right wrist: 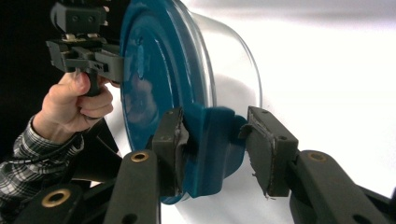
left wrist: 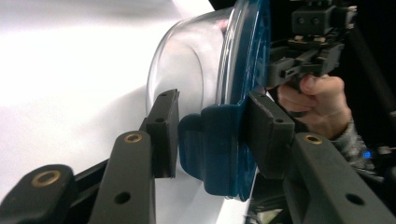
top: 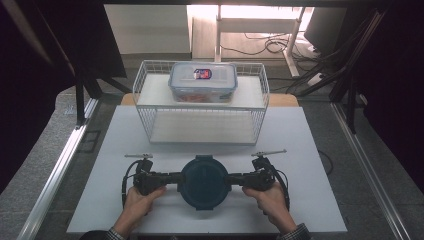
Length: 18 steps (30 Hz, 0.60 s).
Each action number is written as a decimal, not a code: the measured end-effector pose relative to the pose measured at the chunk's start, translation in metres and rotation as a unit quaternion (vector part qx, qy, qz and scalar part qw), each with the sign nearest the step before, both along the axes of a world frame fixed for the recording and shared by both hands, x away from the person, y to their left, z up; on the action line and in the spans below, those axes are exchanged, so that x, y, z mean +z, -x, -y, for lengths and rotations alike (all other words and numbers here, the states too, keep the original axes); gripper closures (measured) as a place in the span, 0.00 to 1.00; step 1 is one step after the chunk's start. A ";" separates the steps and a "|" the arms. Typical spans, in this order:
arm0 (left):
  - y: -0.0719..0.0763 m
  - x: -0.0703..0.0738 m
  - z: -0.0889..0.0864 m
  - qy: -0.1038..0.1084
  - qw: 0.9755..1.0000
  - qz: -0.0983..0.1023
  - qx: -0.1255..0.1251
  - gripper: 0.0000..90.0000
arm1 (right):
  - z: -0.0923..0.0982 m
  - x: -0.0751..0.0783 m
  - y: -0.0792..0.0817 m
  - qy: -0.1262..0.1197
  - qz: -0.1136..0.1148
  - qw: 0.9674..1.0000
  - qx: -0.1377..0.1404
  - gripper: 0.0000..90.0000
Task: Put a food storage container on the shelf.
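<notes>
Resting on white board [top: 150, 210]: lidded bowl [top: 205, 182]; wire basket [top: 145, 90] behind.

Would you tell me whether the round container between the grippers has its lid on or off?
On: the blue lid covers the round container's clear bowl, its side clip folded down.

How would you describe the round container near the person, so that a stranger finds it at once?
Start at the white board on the table and look at its near edge, in front of the wire basket. There, between the left gripper and the right gripper, sits the round container. Unlike the rectangular box on the basket, it is round, with a dark blue lid.
</notes>
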<state>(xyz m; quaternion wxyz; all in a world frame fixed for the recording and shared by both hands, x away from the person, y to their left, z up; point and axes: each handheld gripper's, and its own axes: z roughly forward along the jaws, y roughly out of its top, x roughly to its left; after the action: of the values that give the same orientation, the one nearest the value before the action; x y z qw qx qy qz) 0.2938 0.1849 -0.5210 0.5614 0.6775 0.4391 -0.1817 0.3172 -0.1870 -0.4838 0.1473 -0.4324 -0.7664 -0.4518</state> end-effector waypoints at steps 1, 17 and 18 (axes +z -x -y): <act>-0.001 0.002 -0.001 0.003 1.000 0.002 0.001 0.64 | 0.000 0.000 0.000 -0.004 -0.002 1.000 -0.001 0.64; -0.019 0.058 -0.001 -0.015 0.997 0.072 0.000 0.64 | 0.000 0.044 -0.013 -0.019 0.053 0.998 -0.001 0.64; -0.020 0.063 -0.002 -0.017 0.997 0.078 -0.001 0.64 | 0.000 0.049 -0.014 -0.020 0.059 0.998 -0.001 0.64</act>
<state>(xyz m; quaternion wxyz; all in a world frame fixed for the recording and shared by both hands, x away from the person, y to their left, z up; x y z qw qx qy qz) 0.3142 0.1866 -0.4576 0.5822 0.6996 0.3960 -0.1216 0.3315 -0.1868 -0.4346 0.1096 -0.4022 -0.7645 -0.4917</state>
